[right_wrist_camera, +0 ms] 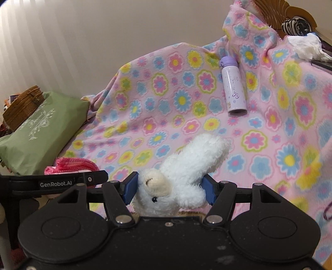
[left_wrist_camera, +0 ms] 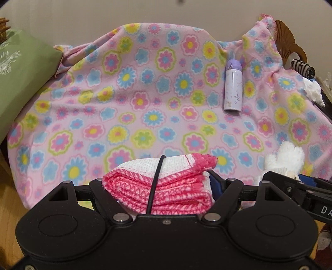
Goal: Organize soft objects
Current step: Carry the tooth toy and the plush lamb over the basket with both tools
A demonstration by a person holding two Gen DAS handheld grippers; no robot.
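My left gripper (left_wrist_camera: 158, 184) is shut on a folded pink and white cloth (left_wrist_camera: 166, 182), held above the flowered pink blanket (left_wrist_camera: 145, 99); a black cord runs over the cloth. The cloth (right_wrist_camera: 70, 166) also shows at the left of the right wrist view, beside the left gripper's black arm. My right gripper (right_wrist_camera: 168, 189) is shut on a white plush rabbit (right_wrist_camera: 182, 172), its blue pads (right_wrist_camera: 129, 188) pressing the head from both sides, ears pointing up and right. The rabbit (left_wrist_camera: 286, 157) shows at the right edge of the left wrist view.
A lilac bottle (left_wrist_camera: 233, 85) lies on the blanket toward the back right. A green cushion (left_wrist_camera: 22, 83) sits at the left with a wicker basket (right_wrist_camera: 25, 106) behind it. A carved wooden chair back (right_wrist_camera: 290, 12), a striped item (right_wrist_camera: 294, 26) and white stuffing (right_wrist_camera: 307, 45) are at the far right.
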